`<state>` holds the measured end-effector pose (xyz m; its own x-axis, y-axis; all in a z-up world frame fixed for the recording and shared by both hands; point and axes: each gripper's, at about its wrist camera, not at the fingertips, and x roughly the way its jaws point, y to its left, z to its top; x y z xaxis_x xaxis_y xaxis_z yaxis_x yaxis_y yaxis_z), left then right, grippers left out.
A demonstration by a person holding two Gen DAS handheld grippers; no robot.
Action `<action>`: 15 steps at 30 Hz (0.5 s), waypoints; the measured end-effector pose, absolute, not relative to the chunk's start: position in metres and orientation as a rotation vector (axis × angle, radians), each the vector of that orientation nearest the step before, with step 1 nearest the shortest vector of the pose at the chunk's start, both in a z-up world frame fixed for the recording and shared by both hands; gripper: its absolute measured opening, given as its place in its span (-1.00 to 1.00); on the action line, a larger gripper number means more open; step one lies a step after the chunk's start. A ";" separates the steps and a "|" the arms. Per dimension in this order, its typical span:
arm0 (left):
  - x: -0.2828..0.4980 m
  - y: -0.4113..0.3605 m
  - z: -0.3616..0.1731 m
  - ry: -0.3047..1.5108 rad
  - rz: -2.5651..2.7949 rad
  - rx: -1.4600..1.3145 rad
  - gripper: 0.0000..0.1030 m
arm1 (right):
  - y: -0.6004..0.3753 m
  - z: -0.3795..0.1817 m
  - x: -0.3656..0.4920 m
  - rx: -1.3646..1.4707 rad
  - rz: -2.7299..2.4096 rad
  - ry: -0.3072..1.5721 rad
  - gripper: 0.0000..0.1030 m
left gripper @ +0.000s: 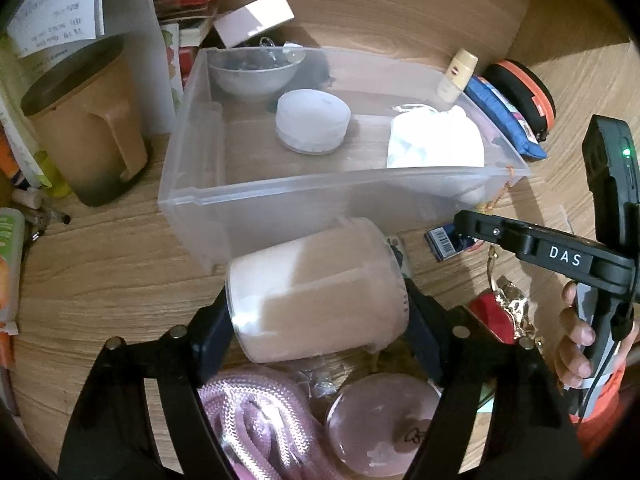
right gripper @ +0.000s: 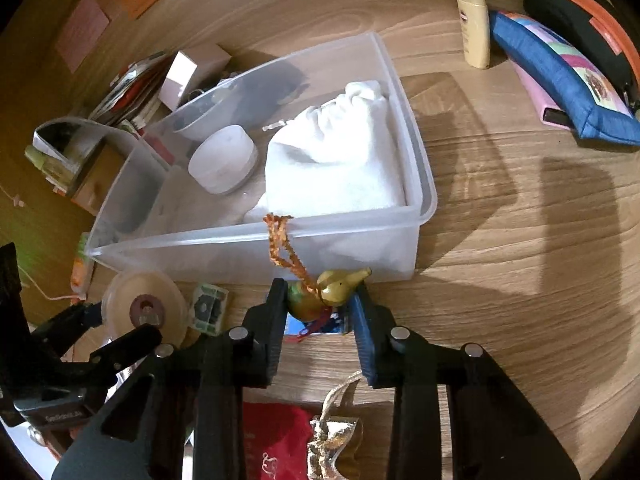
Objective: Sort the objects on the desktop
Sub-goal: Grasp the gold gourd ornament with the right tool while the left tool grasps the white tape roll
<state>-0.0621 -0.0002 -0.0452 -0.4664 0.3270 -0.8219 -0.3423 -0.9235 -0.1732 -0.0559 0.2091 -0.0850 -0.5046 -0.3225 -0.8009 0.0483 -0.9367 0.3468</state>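
A clear plastic bin [left gripper: 280, 204] [right gripper: 256, 248] stands on the wooden desk. It holds a white pouch [left gripper: 436, 140] [right gripper: 340, 156], a round white jar [left gripper: 312, 120] [right gripper: 222, 160] and a bowl [left gripper: 252, 72]. My left gripper [left gripper: 320, 312] is shut on a frosted jar of pinkish-white powder [left gripper: 316, 288], held tilted just before the bin's near wall. My right gripper [right gripper: 320, 304] is shut on a small gourd charm [right gripper: 332, 288]; its orange cord [right gripper: 280, 240] hangs over the bin's front rim. The right gripper also shows at the right of the left wrist view [left gripper: 480, 226].
A tan mug [left gripper: 88, 120], papers and boxes crowd the left of the bin. A lotion tube [right gripper: 474, 24], blue pouch [right gripper: 560, 76] and black-orange case [right gripper: 588, 16] lie at the right. A pink cord [left gripper: 260, 416], pink disc [left gripper: 384, 424], red pouch [right gripper: 276, 440] and tape roll [right gripper: 144, 308] lie near me.
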 end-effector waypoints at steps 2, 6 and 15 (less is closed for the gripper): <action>-0.060 -0.001 -0.045 0.037 2.412 -1.326 0.43 | 0.209 -0.084 -0.054 1.415 -2.527 -0.394 -0.45; -0.059 -0.003 -0.043 0.039 2.431 -1.310 0.38 | 0.205 -0.077 -0.049 1.373 -2.550 -0.335 -0.45; -0.053 -0.019 -0.033 -0.025 2.461 -1.267 0.33 | 0.203 -0.049 -0.026 1.229 -2.639 -0.185 -0.45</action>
<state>-0.0531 -0.0187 -0.0333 -0.5264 0.3330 -0.7823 -0.3168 -0.9307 -0.1829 -0.0260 0.2030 -0.0491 -0.6241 -0.2541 -0.7389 0.1487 -0.9670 0.2070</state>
